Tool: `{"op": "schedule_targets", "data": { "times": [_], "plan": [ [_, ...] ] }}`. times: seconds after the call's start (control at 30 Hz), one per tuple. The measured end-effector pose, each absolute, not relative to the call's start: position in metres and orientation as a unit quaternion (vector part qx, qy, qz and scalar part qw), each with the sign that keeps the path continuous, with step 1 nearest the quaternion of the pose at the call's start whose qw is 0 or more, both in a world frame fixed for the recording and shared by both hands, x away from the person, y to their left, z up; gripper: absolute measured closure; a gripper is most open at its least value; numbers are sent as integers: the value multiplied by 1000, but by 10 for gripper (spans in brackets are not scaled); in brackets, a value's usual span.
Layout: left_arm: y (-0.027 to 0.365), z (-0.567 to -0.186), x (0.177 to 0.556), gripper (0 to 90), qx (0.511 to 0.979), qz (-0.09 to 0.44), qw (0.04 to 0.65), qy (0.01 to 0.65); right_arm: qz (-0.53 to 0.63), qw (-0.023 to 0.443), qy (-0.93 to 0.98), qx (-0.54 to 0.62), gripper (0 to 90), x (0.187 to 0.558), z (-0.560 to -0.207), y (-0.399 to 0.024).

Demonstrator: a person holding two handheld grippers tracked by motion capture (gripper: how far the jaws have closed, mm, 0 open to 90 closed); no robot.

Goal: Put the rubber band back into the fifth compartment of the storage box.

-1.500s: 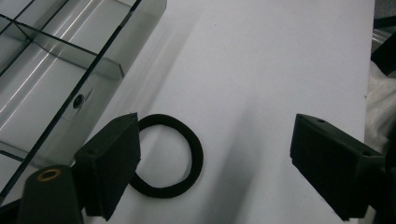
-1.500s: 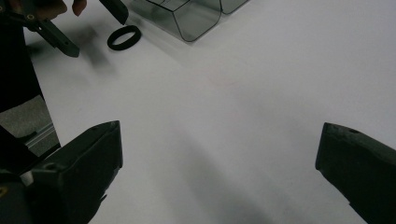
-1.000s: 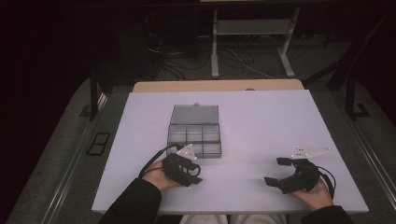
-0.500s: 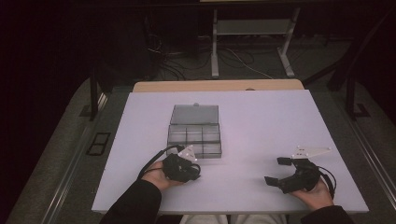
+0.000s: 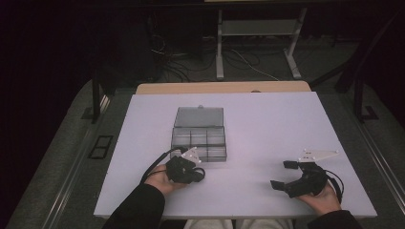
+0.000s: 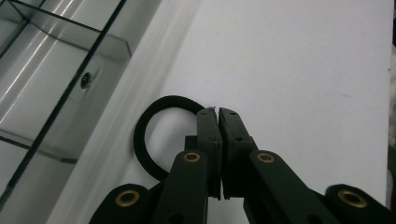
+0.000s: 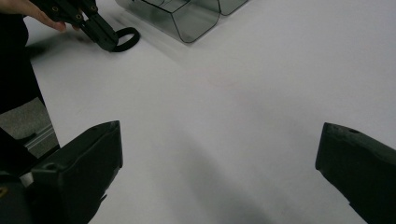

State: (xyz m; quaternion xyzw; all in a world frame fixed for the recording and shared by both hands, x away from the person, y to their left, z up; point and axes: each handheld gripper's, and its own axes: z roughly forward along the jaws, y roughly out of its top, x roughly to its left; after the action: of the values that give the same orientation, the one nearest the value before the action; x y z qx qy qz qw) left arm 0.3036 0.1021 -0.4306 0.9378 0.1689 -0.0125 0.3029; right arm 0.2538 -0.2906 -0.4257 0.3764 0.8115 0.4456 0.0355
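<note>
Partly hidden beneath my closed left gripper [image 6: 218, 112], its jaws pinching the black ring [image 6: 154, 135]; right gripper [image 7: 219, 172] gapes wide, empty.

Your left claw [image 5: 198, 175] sits low at the near-left of the worktop [image 5: 267, 124], jaws pressed together, clamped on a black ring [image 6: 154, 135]; same pinch shows far off in the right gripper view [image 7: 105, 39]. Your left hand [image 5: 162, 179] wraps it from behind, dark sleeve [image 5: 136, 210] coming in from the bottom edge. Your right claw [image 5: 282, 175] is at the near-right, jaws spread wide, nothing between them. Your right hand [image 5: 322, 198] cups it from below.
</note>
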Motion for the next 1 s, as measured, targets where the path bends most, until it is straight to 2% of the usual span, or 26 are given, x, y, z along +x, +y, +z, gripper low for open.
{"op": "schedule_targets", "data": {
  "times": [1.0],
  "plan": [
    [108, -383, 308, 876, 931, 2, 328, 159, 444, 31, 811, 380, 4, 254, -426, -290]
  ]
}}
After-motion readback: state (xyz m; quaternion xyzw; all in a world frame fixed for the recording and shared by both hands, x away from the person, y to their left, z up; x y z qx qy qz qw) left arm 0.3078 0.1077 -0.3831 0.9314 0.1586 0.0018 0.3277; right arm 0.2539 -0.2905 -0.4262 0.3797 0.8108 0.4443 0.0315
